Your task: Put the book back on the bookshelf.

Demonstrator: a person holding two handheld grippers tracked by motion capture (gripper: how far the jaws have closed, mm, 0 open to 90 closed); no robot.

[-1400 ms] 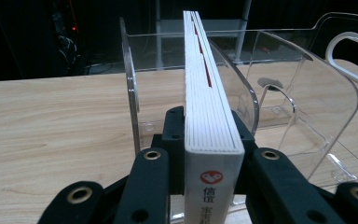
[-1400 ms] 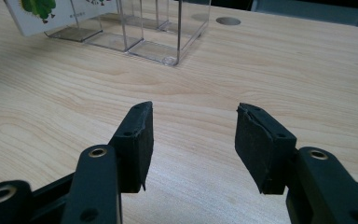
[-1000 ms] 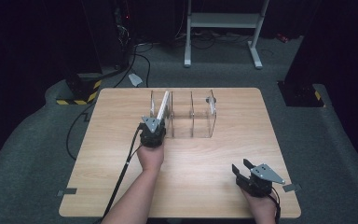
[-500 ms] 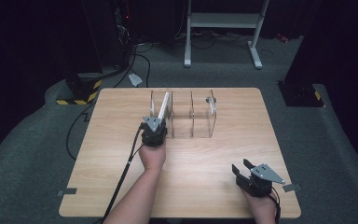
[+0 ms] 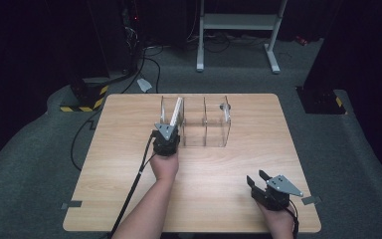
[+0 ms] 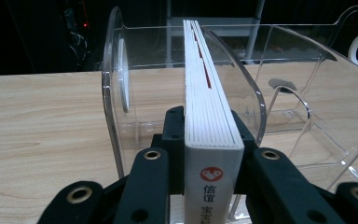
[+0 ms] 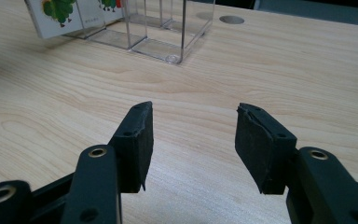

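**Book gripped upright at the clear rack**

The left tool (image 5: 167, 137) is clamped on a book (image 6: 213, 140), its two black jaws pressing the covers from either side near the spine. The book stands upright on edge, white pages on top, and reaches forward into the leftmost slot of a clear plastic rack (image 5: 214, 127), between two curved dividers. The rack sits on the worktop (image 5: 129, 149) near the middle of its far edge, and its other slots look bare. The left hand (image 5: 165, 167) is just behind the tool, with the cable trailing back toward the near edge.

The right tool (image 5: 268, 189) rests near the worktop's near right corner, well apart from the rack. Its jaws stand apart with only bare wood between them.
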